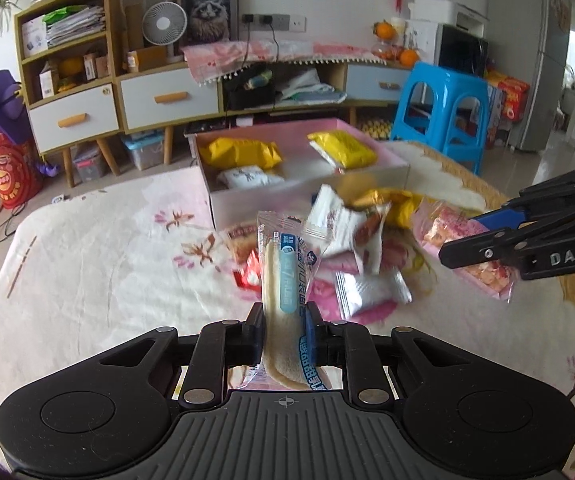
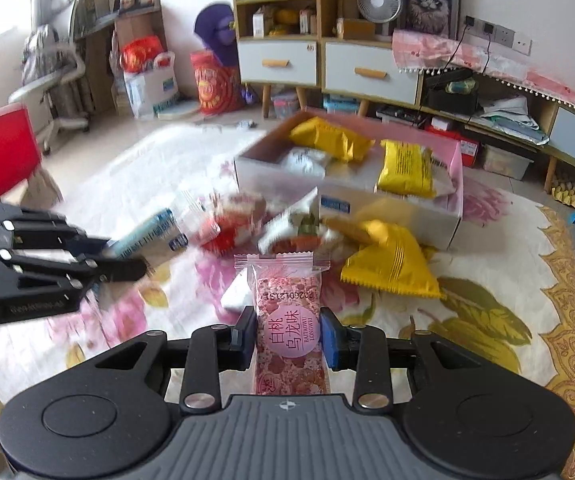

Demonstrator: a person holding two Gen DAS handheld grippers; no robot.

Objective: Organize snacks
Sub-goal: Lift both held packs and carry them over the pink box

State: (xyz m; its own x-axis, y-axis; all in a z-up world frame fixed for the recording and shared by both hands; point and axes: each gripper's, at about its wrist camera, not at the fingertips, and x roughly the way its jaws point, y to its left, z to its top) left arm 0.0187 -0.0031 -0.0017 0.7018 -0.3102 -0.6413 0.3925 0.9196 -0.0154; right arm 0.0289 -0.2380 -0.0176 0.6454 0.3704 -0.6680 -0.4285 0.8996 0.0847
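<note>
The left gripper [image 1: 284, 330] is clamped on a blue-labelled clear cake packet [image 1: 285, 280]; the right gripper [image 2: 287, 334] is clamped on a pink snack bar [image 2: 287, 320]. Beyond them, loose snacks [image 1: 351, 240] lie heaped on the floral bench [image 1: 107, 260] before the pink box [image 1: 367, 178].

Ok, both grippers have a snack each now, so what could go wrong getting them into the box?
1. The left gripper pinches the clear-wrapped cream biscuit bar near its lower end, so the long free end could swing or slip.
2. The right gripper holds the pink-wrapped cereal bar close beside the left one, so the two could collide over the pink open box.
3. The box already holds yellow packets, leaving less room.
</note>
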